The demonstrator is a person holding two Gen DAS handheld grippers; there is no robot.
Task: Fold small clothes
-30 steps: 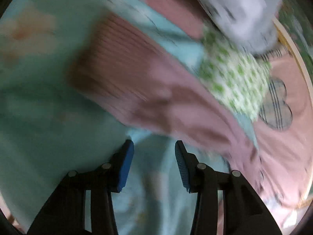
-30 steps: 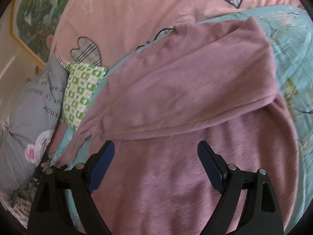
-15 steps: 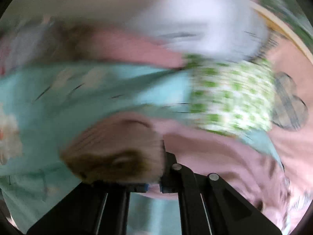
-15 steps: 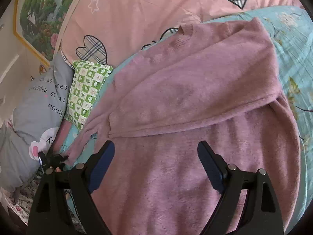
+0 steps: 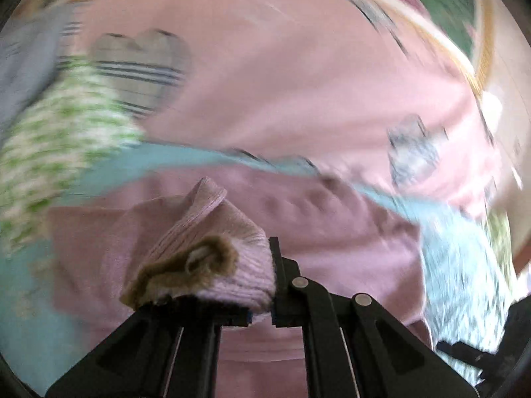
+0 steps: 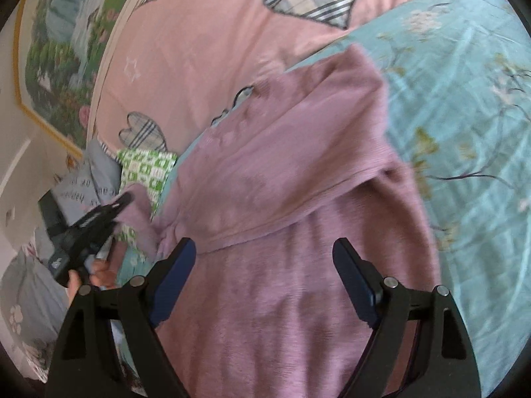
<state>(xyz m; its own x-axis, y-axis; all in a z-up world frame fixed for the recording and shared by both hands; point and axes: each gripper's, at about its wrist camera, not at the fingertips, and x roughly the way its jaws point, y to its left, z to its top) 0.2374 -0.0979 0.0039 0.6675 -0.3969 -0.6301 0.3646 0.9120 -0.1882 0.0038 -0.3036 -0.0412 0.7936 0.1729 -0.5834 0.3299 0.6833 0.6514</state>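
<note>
A mauve knitted sweater [image 6: 282, 215] lies flat on a teal floral sheet [image 6: 464, 99], one sleeve folded across its chest. My left gripper [image 5: 260, 298] is shut on the other sleeve's ribbed cuff [image 5: 205, 258], which bunches over the left finger and shows a brownish inner edge. In the right wrist view that left gripper [image 6: 122, 200] holds the cuff lifted at the sweater's left side. My right gripper [image 6: 265, 265] hovers over the sweater's lower body with its jaws wide and closing slightly. Nothing is pressed between its pads. The left wrist view is motion-blurred.
A pink cover with plaid hearts [image 6: 199, 49] lies beyond the sheet. A green checked cloth [image 6: 146, 169] and grey printed pillows [image 6: 30, 298] sit at the left. A person's hand [image 6: 99, 272] grips the left tool. A framed landscape picture [image 6: 59, 49] hangs behind.
My left gripper shut on the sleeve cuff, then lifted it, rolling and swinging across so its view now faces the pink cover. The right gripper shifted a little over the sweater.
</note>
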